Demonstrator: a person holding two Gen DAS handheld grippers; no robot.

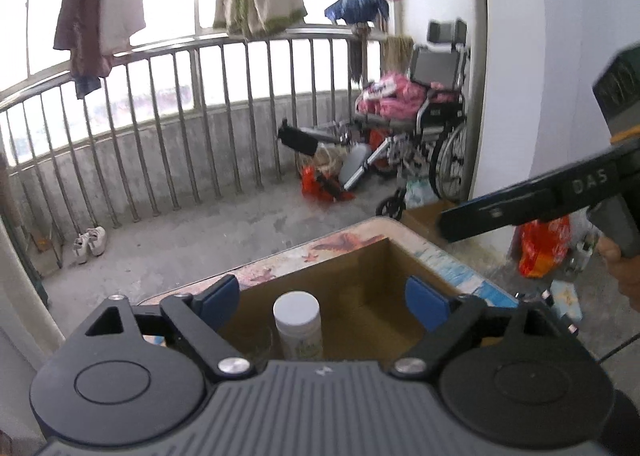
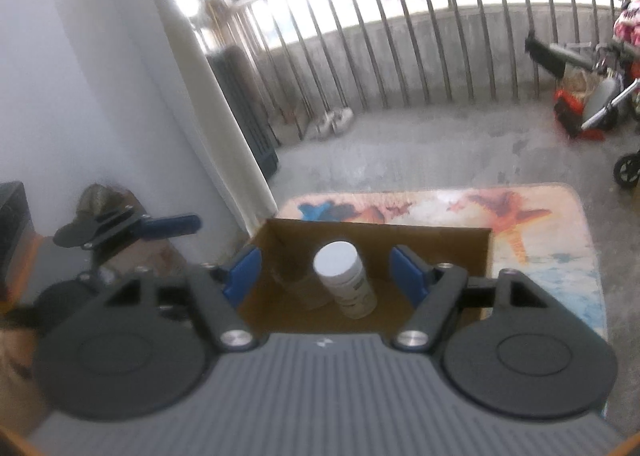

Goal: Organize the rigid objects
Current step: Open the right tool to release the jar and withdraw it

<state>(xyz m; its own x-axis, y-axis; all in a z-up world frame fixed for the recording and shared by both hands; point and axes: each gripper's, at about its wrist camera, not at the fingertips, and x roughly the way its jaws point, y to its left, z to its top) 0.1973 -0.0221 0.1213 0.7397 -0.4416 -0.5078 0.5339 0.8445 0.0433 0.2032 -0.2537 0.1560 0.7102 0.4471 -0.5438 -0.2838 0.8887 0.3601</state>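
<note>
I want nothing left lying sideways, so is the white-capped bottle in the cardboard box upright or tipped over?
Upright. The white-capped bottle stands on the floor of the cardboard box, cap on top in both wrist views, with neither gripper touching it.

The letters "DAS" stand in pale print on the black arm of the right gripper (image 1: 448, 226), seen from the left wrist camera. A small white mark sits on the grey body of each gripper, but it is not a word. The bottle (image 1: 298, 326) in the box (image 1: 360, 280) has a label with green on it, and from the right wrist camera the label shows dark lines of print, too blurred to read. A white patch on the pink bundle (image 1: 396, 96) on the wheelchair (image 1: 436, 124) has dark marks, also too small to read.
</note>
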